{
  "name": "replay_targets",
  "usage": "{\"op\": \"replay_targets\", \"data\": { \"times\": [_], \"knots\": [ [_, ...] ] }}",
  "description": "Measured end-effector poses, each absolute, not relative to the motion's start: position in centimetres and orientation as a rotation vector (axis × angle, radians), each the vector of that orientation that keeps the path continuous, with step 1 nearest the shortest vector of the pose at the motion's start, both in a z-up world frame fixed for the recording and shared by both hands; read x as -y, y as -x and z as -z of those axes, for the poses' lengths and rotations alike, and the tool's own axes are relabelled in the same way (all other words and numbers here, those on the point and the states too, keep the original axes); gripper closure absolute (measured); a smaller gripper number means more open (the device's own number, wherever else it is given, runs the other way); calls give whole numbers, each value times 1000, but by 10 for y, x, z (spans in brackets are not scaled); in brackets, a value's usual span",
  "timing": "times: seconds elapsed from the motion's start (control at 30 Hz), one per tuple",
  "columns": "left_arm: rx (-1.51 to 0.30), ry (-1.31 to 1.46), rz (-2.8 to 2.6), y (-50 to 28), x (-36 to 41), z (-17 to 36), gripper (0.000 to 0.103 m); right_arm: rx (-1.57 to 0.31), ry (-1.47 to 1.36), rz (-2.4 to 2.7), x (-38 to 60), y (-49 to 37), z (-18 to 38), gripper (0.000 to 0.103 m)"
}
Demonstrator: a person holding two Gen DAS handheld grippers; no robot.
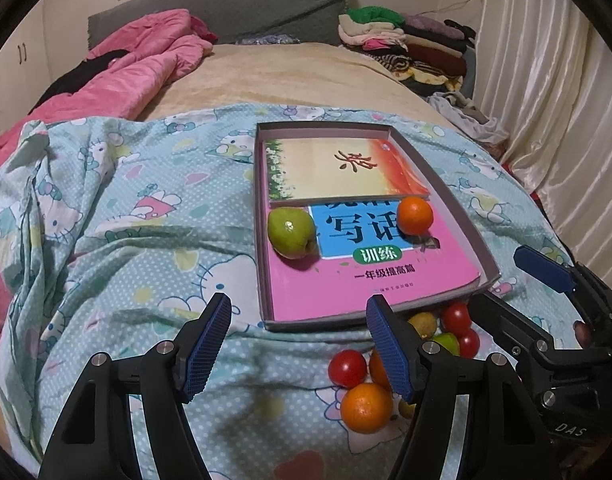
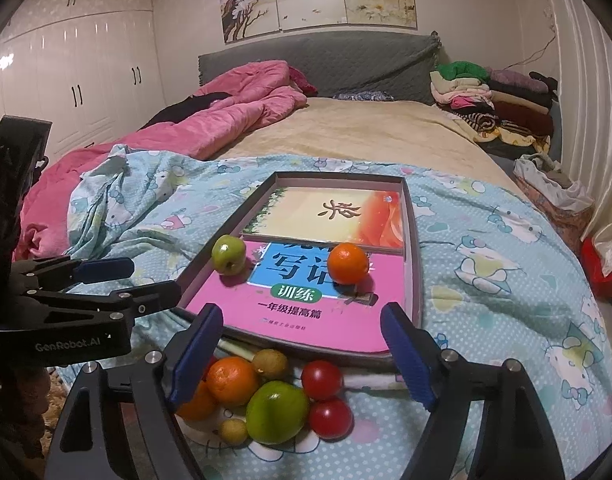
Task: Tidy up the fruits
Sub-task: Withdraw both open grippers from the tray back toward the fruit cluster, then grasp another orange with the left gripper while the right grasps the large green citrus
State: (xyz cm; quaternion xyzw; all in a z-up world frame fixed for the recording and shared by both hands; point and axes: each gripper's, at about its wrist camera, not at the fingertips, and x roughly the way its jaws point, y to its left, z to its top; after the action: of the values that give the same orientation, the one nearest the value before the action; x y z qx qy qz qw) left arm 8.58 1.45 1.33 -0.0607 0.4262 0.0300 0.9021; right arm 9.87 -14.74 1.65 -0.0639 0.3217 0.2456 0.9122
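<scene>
Mid-sort: green fruit (image 2: pixel 228 255) and orange (image 2: pixel 347 263) already on books in tray (image 2: pixel 414 248). Loose pile (image 2: pixel 266 396) on bedsheet (image 2: pixel 486 280) before tray. Right gripper (image 2: pixel 302 354) apart, empty; left gripper (image 1: pixel 298 344) apart, empty. Next: descent onto one pile fruit, gentle squeeze.

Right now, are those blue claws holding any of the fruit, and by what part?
No. The left gripper and the right gripper both stand open and empty, above the fruit pile lying loose on the bedsheet.

Bed (image 2: pixel 346 128): sheet (image 2: pixel 486 264), tray (image 2: pixel 412 248), fruit (image 2: pixel 276 412)
</scene>
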Motion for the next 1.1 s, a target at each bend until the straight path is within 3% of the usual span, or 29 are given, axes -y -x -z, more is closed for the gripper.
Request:
{"op": "replay_targets", "data": {
  "times": [1.1],
  "knots": [
    [-1069, 85, 42, -53, 1, 27, 31, -859, 117, -472, 155, -75, 10, 22]
  ]
}}
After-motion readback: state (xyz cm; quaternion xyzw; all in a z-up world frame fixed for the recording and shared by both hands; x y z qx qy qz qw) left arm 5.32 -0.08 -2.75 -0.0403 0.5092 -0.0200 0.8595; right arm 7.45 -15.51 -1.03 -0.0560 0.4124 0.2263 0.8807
